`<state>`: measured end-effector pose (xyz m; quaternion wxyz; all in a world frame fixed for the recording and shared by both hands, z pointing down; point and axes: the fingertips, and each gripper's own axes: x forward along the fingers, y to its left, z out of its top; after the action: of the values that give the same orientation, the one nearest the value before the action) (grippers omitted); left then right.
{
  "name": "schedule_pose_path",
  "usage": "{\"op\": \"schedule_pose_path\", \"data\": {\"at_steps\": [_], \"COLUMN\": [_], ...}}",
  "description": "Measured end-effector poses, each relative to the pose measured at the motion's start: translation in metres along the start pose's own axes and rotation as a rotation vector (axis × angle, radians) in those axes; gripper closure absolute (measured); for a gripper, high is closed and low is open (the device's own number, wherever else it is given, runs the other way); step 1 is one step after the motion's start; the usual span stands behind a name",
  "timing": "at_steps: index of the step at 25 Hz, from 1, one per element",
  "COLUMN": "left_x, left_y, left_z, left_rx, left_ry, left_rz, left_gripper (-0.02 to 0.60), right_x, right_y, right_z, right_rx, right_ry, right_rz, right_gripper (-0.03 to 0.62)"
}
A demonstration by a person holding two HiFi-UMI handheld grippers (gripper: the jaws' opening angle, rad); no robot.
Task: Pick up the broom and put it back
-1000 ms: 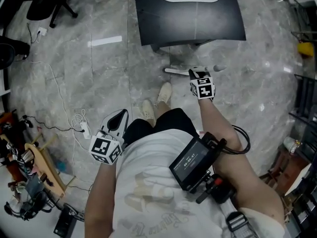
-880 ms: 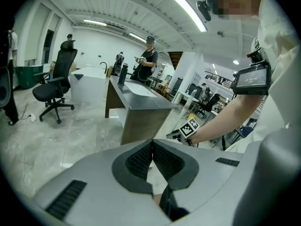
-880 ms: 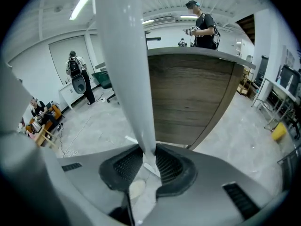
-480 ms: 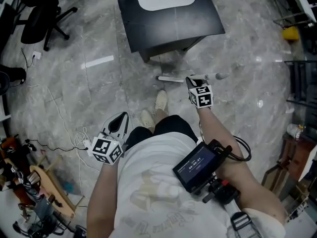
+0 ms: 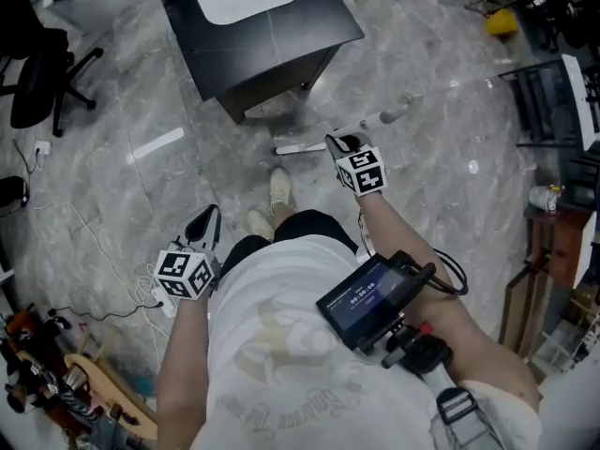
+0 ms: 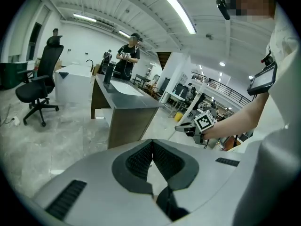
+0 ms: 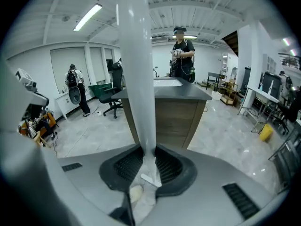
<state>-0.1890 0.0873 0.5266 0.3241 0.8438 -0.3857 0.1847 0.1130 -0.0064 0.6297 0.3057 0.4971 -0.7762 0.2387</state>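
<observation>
The broom is a long white pole (image 7: 138,79) that rises steeply through my right gripper view, with its flat lower end just under the jaws. My right gripper (image 7: 149,158) is shut on the pole. In the head view that gripper (image 5: 340,144) is held out in front of the person's feet, and the broom (image 5: 298,146) sticks out to both sides of it above the floor. My left gripper (image 5: 202,223) hangs at the person's left side, jaws shut with nothing between them (image 6: 151,157). From the left gripper view, the right gripper (image 6: 190,127) shows off to the right.
A black desk (image 5: 272,50) with a white sheet on it stands just beyond the broom. An office chair (image 5: 37,73) is at the far left, and cables (image 5: 94,242) trail over the marble floor. Shelving and a yellow object (image 5: 500,22) line the right side. People stand behind the desk (image 7: 181,51).
My right gripper has lifted the broom up off the floor and carried it slightly left in the head view. The head view has swung. My left gripper has hardly moved.
</observation>
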Motion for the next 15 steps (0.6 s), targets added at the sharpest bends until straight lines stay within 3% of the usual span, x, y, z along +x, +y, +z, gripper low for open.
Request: {"op": "schedule_pose_path", "data": {"at_steps": [15], "left_x": [0.021], "left_y": [-0.031], "left_z": [0.025], "left_rx": [0.157], "left_ry": [-0.031], "left_rz": [-0.151], "left_gripper": [0.569], "right_x": [-0.097], "right_y": [0.006], "right_z": [0.038], "right_rx": [0.010], "right_ry": [-0.172], "right_rz": [-0.044], "right_gripper": [0.500]}}
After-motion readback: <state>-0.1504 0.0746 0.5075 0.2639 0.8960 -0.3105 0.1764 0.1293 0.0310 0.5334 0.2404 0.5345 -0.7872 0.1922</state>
